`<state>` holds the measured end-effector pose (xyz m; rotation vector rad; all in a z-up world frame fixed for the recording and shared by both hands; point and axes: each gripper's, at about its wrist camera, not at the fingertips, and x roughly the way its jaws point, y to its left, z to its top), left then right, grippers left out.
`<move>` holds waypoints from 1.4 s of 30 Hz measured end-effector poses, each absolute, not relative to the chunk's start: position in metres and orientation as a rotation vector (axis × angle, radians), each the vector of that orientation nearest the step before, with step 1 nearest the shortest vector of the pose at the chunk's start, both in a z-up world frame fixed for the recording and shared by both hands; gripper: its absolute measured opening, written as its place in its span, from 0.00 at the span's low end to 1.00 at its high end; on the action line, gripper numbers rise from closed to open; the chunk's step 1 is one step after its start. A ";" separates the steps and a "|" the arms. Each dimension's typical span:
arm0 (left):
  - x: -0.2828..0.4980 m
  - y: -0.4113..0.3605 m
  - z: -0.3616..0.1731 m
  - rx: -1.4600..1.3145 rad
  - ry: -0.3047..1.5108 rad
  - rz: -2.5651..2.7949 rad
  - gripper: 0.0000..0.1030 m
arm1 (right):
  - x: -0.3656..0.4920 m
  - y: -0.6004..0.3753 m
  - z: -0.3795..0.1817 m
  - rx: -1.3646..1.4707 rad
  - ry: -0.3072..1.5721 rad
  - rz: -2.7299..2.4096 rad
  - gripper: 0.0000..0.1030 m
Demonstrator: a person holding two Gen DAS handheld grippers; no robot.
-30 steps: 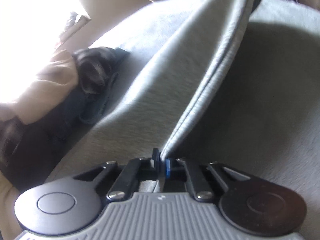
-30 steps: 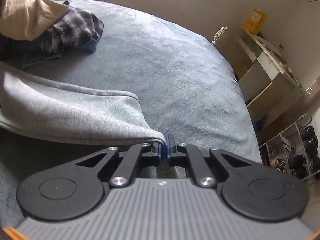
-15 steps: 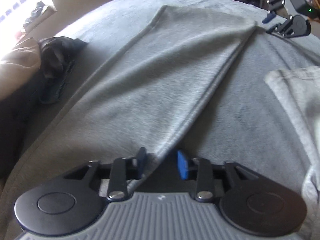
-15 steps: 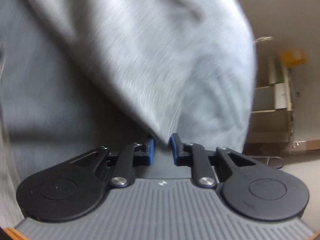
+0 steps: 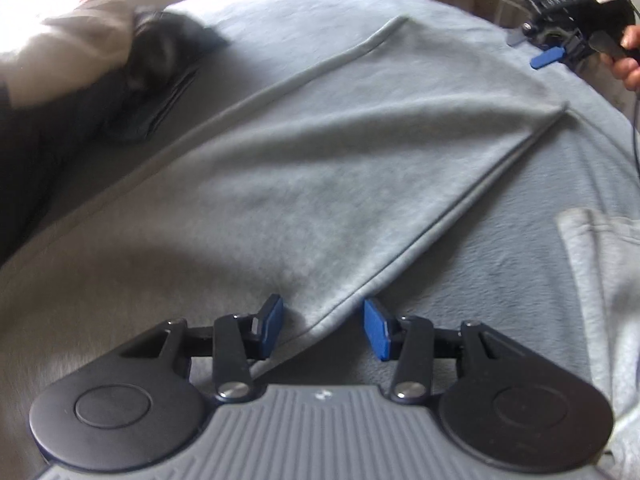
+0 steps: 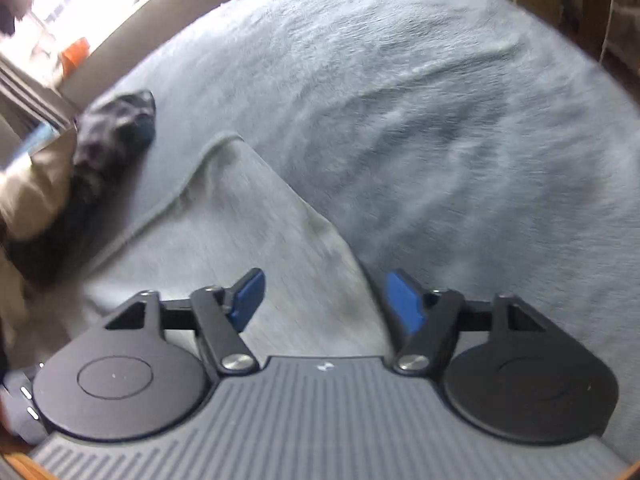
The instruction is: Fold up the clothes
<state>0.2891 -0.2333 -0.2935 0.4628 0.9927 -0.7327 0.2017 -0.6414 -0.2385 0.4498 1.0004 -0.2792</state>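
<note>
both tools gape over grey garment point(image 5: 320, 184) hem, bedspread point(image 6: 460, 120) beyond.

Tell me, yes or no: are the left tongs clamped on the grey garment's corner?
No. The left tongs stand open, and the grey garment corner lies loose between the blue pads.

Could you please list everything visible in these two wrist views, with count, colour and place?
Grey garment: one, light grey, folded flat on the bed.
Second garment: one, pale grey, at right edge of left view.
Clothes pile: one heap, beige and dark, far left.
Bed cover: one, blue-grey, beneath everything.
Left gripper: black with blue pads, open over the garment corner.
Right gripper: same, open.
Hand: one, holding the right gripper.
</note>
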 end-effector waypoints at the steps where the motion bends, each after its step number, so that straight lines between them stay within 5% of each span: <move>1: 0.289 -0.234 -0.294 0.460 0.994 -0.724 0.45 | 0.209 -0.638 -0.241 0.444 1.001 -0.277 0.75; 4: 0.289 -0.236 -0.294 0.457 1.000 -0.702 0.45 | 0.230 -0.629 -0.249 0.428 1.003 -0.272 0.76; 5: 0.289 -0.237 -0.294 0.456 1.002 -0.697 0.45 | 0.237 -0.626 -0.251 0.423 1.004 -0.270 0.69; 7: 0.289 -0.238 -0.294 0.454 1.008 -0.689 0.45 | 0.251 -0.620 -0.256 0.412 1.006 -0.267 0.36; 8: 0.288 -0.238 -0.294 0.457 1.007 -0.689 0.45 | 0.258 -0.617 -0.259 0.407 1.006 -0.265 0.09; 10: 0.288 -0.239 -0.295 0.463 1.006 -0.689 0.45 | 0.272 -0.611 -0.264 0.396 1.008 -0.261 0.08; 14: 0.287 -0.241 -0.296 0.475 1.002 -0.686 0.45 | 0.250 -0.513 -0.235 -0.068 0.885 -0.065 0.08; 17: 0.286 -0.242 -0.296 0.483 1.000 -0.682 0.45 | 0.224 -0.436 -0.255 -0.505 0.888 0.114 0.17; 20: 0.285 -0.242 -0.297 0.484 0.998 -0.681 0.46 | 0.203 -0.405 -0.274 -0.654 0.912 0.208 0.28; 26: 0.285 -0.241 -0.297 0.481 0.993 -0.683 0.47 | 0.213 -0.471 -0.236 -0.127 0.905 0.099 0.54; 33: 0.284 -0.241 -0.297 0.477 0.989 -0.683 0.47 | 0.229 -0.556 -0.242 0.707 0.821 0.049 0.59; 37: 0.283 -0.241 -0.298 0.475 0.981 -0.682 0.47 | 0.251 -0.550 -0.278 0.846 0.880 -0.042 0.60; 38: 0.282 -0.241 -0.298 0.476 0.980 -0.682 0.47 | 0.256 -0.549 -0.286 0.848 0.901 -0.067 0.59; 40: 0.282 -0.241 -0.298 0.475 0.979 -0.682 0.47 | 0.265 -0.545 -0.301 0.847 0.937 -0.071 0.42; 41: 0.282 -0.241 -0.298 0.475 0.978 -0.683 0.47 | 0.269 -0.542 -0.302 0.821 0.956 -0.065 0.12; 42: 0.282 -0.241 -0.299 0.475 0.978 -0.683 0.47 | 0.274 -0.539 -0.302 0.792 0.975 -0.058 0.06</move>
